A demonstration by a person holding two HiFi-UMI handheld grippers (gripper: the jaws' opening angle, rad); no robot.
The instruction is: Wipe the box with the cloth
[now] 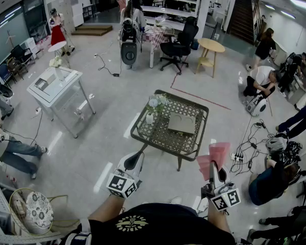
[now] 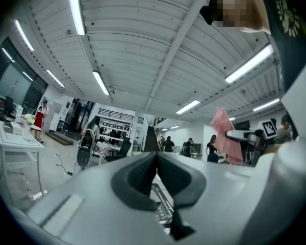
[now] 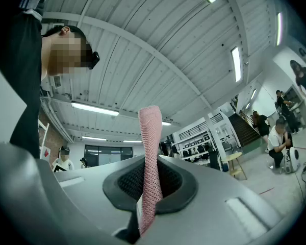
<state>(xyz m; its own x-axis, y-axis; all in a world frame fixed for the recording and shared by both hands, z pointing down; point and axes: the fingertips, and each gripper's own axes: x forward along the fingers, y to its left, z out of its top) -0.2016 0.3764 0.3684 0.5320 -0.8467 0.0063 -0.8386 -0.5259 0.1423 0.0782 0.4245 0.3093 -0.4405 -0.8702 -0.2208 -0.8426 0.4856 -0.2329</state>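
A flat grey-green box point(image 1: 181, 122) lies on the dark wicker table point(image 1: 161, 136) in the head view, ahead of both grippers. My right gripper point(image 1: 213, 166) is held up near the table's front right corner, shut on a pink cloth point(image 1: 213, 156) that stands up from its jaws. The right gripper view shows the pink cloth point(image 3: 150, 157) pinched between the closed pads, pointing at the ceiling. My left gripper point(image 1: 134, 160) hovers by the table's front left corner, jaws closed with nothing in them. The left gripper view shows its pads point(image 2: 143, 175) pressed together and the cloth point(image 2: 224, 136) at right.
A small vase of white flowers point(image 1: 154, 106) stands on the wicker table's left side. A white table point(image 1: 55, 88) stands to the left, a black office chair point(image 1: 179, 46) and round wooden table point(image 1: 211, 47) farther back. People crouch and sit at the right, with cables point(image 1: 247, 139) on the floor.
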